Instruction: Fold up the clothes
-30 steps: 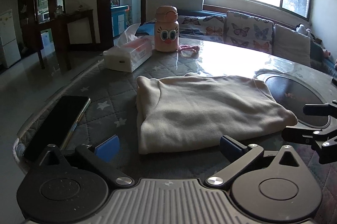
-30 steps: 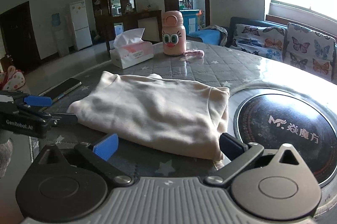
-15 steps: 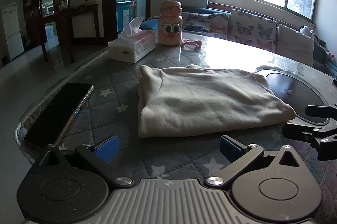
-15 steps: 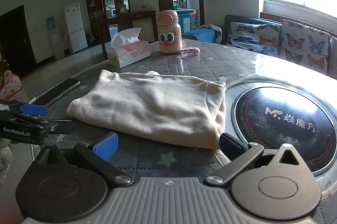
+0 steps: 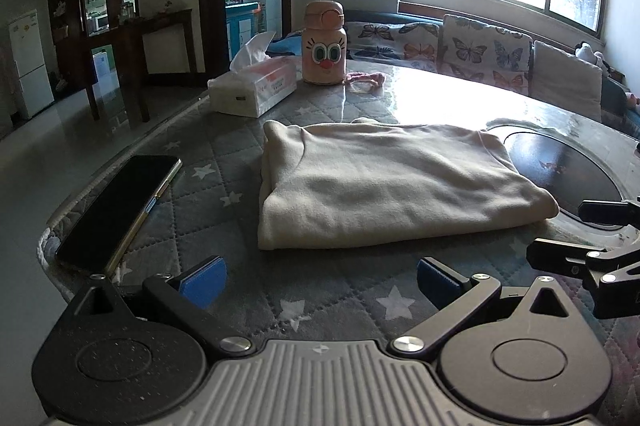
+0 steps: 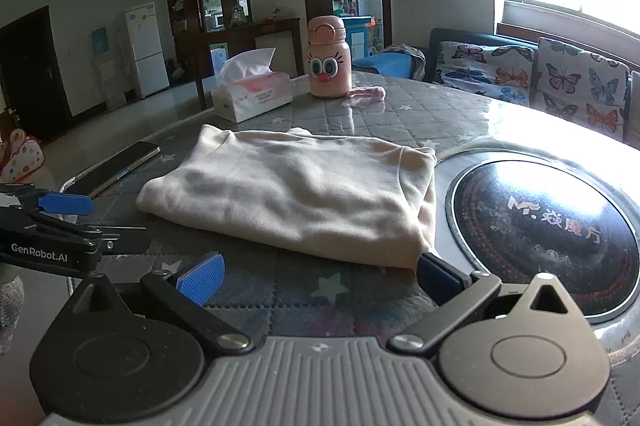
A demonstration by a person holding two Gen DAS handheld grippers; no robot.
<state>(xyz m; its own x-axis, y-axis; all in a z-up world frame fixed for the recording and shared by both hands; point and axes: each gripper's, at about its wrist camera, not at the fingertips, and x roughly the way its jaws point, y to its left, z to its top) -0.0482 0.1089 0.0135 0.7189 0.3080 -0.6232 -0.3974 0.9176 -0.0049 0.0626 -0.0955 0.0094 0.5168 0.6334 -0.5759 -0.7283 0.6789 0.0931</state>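
Observation:
A cream garment [image 5: 384, 181] lies folded into a flat rectangle on the quilted star-patterned table [image 5: 224, 209]; it also fills the middle of the right wrist view [image 6: 304, 189]. My left gripper [image 5: 320, 282] hovers open just short of its near edge, nothing between the blue pads. My right gripper [image 6: 320, 278] is open too, its right fingertip close to the garment's near right corner. The right gripper's fingers [image 5: 576, 250] show at the right edge of the left wrist view. The left gripper [image 6: 60, 222] shows at the left edge of the right wrist view.
A black phone [image 5: 120, 201] lies near the table's left edge. A tissue box [image 5: 252, 89], a pink cartoon bottle [image 5: 323, 43] and a pink strap [image 5: 366, 78] stand at the back. A round black cooktop [image 6: 540, 226] is set into the table right of the garment.
Both grippers have drawn back from the folded garment and risen a little, so more table shows in front of it. The garment has not moved.

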